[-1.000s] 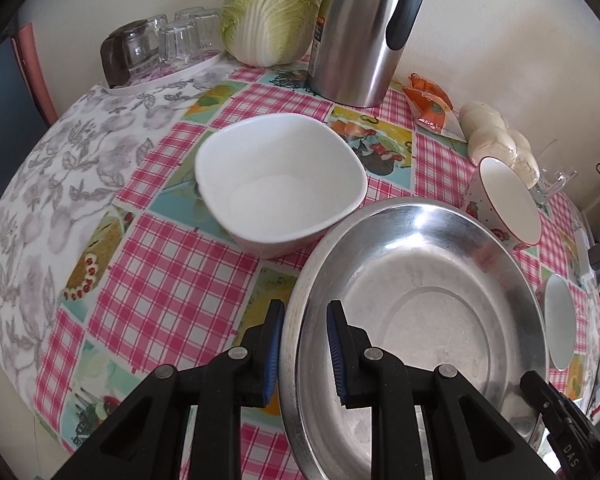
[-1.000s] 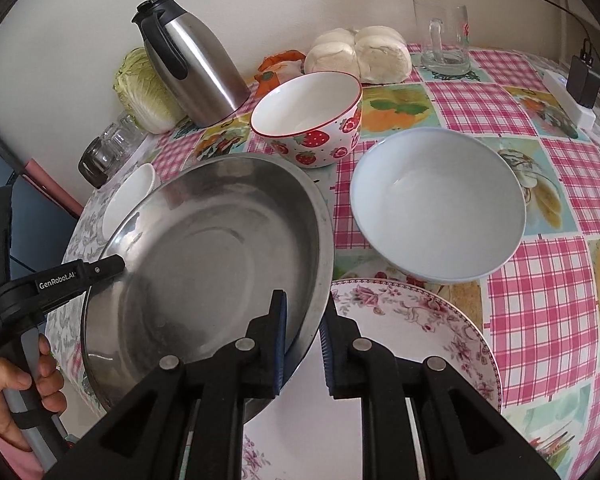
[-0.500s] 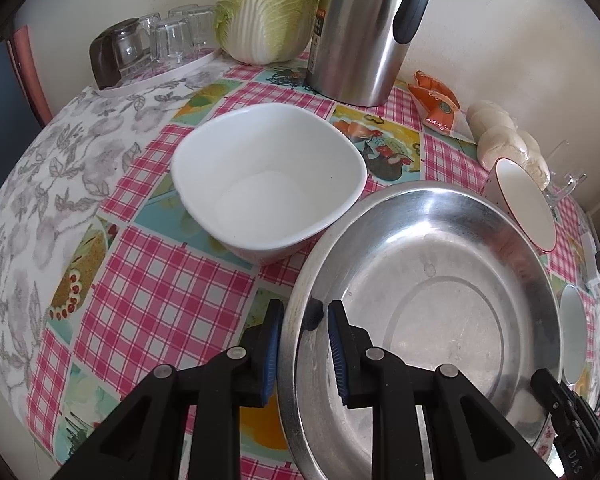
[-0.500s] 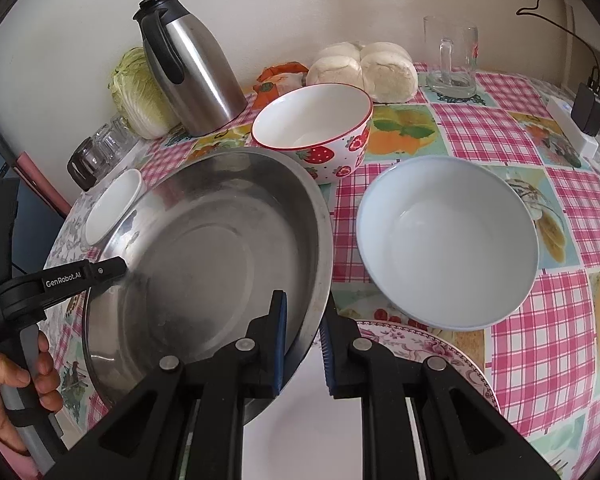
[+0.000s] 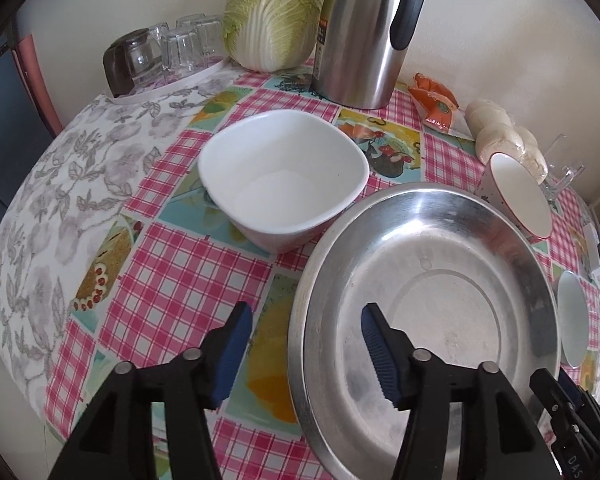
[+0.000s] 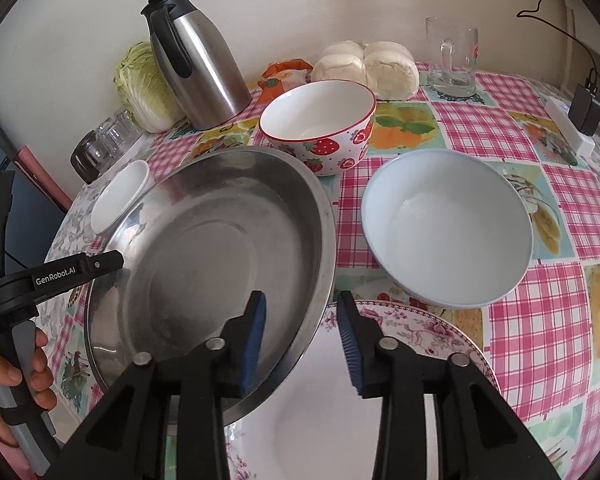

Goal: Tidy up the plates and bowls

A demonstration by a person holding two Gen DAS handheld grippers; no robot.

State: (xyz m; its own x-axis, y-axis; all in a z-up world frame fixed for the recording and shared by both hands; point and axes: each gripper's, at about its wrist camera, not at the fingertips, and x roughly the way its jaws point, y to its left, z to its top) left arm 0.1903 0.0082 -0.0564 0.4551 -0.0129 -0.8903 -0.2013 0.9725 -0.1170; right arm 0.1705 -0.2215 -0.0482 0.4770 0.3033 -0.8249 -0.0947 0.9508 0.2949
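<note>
Your left claw [image 5: 306, 350] is opening: its blue pads stand apart on either side of the near rim of the steel plate [image 5: 440, 280], one pad outside over the table [image 5: 172, 280], one inside over the dish, neither pressing on the metal. Your right claw [image 6: 302, 340] is also opening, with the opposite rim of the steel plate between its pads and clear of both.

The steel plate sits on the checked tablecloth, its right edge overlapping the floral plate [image 6: 420, 332], which lies nearest you on the right side. The square white bowl [image 5: 284, 184] stands just beyond the steel plate on the left side, nearly touching its rim. The strawberry bowl [image 6: 320, 124] stands behind the steel plate, and the pale blue bowl [image 6: 448, 228] sits to its right, just beyond the floral plate. All three bowls are upright and empty.

Your left hand [image 6: 8, 384] grips the left handle at the table edge.
</note>
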